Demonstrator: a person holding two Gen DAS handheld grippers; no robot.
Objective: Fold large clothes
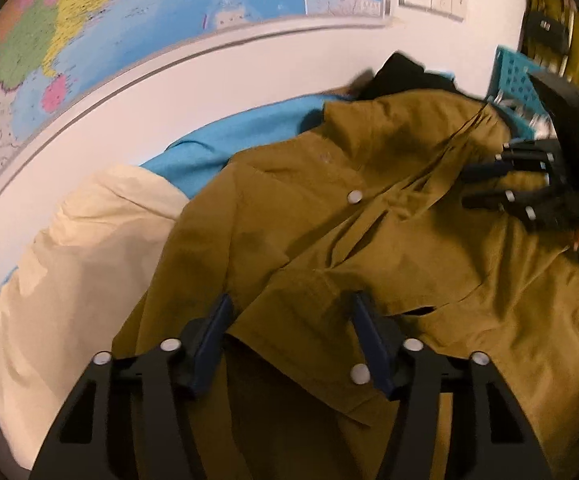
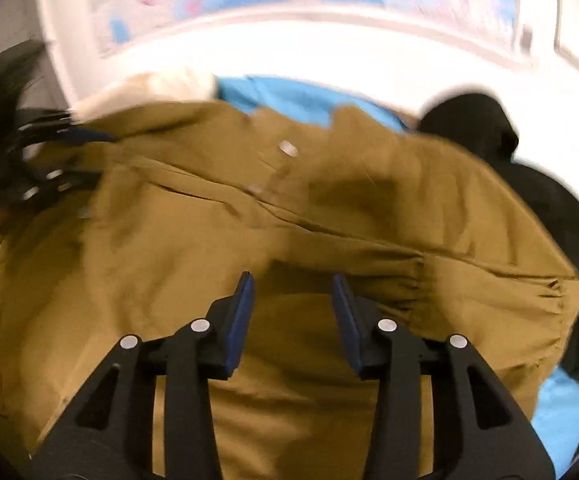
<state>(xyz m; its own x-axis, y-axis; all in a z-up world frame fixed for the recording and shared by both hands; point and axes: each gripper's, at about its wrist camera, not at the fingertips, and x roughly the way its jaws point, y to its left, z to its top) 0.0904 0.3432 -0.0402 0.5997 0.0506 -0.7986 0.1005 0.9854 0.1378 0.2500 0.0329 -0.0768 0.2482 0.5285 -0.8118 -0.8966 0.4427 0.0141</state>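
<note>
An olive coat (image 1: 369, 220) lies spread and rumpled over a blue sheet (image 1: 217, 148), its snaps (image 1: 354, 197) facing up. A cream garment (image 1: 69, 248) lies just left of the coat, a black garment (image 1: 401, 76) beyond its collar, and a blue basket (image 1: 517, 76) past its right shoulder. The left tongs (image 1: 289, 344) stand parted over the coat's front edge, gripping nothing. The right tongs (image 2: 293, 320) are blurred and narrowly parted above the coat's right side, gripping nothing.
</note>
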